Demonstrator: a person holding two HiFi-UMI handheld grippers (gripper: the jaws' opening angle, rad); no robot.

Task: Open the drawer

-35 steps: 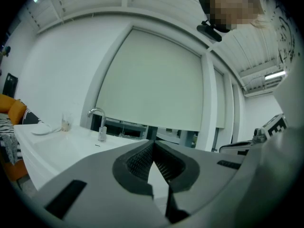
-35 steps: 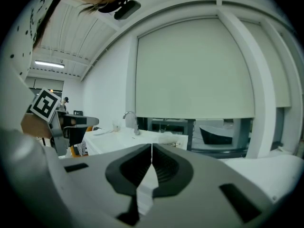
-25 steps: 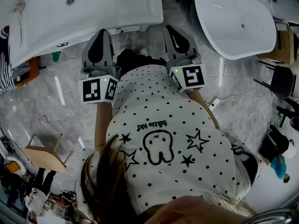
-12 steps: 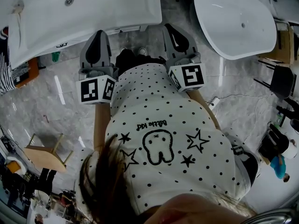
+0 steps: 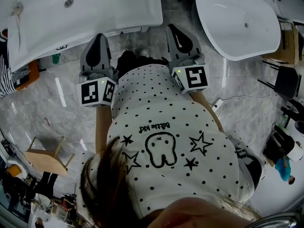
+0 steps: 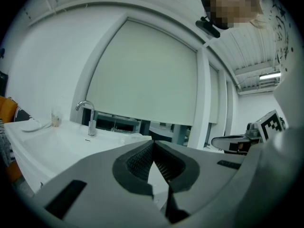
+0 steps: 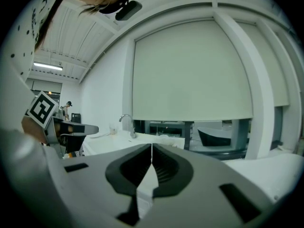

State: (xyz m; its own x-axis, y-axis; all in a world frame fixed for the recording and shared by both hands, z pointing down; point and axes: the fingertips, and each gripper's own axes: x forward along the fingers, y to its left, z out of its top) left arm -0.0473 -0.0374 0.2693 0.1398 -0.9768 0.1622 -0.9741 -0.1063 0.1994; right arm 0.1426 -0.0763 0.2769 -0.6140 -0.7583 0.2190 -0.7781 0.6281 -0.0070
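Person in a white dotted shirt [image 5: 161, 127], seen from above, stands over a marble floor [image 5: 57, 113] w/ a gripper in each hand, both pointing ahead & roughly parallel.

Left gripper [image 5: 99, 36]: jaws fully together, ribbed pads meeting at the tip, nothing btwn them. In the head view its tip sits right at the near edge of the white sink counter [image 5: 118, 6]; contact can't be told. The left marker cube [image 5: 97, 92] is just beside the shirt's left edge.

Right gripper [image 5: 170, 28]: jaws also closed tip to tip, empty. It's aimed at the gap btwn the counter's right end & a white oval tub [image 5: 237, 27]. The right marker cube [image 5: 193, 78] is just off the shirt's right edge.

Left gripper view: the counter top runs off to the left w/ a chrome faucet [image 6: 89, 118] standing on it. A big pale window blind [image 6: 142, 70] fills the wall behind. The right gripper shows at that view's right edge.

Right gripper view: same blind & faucet, counter left of centre, left gripper at far left.

Drawer: no view shows one clearly. The counter's front face is hidden under its top in the head view & both gripper views look over the top, so its place can't be told.

Elsewhere: a small wooden stool [image 5: 45, 158] stands on the floor low left, well apart from both grippers.
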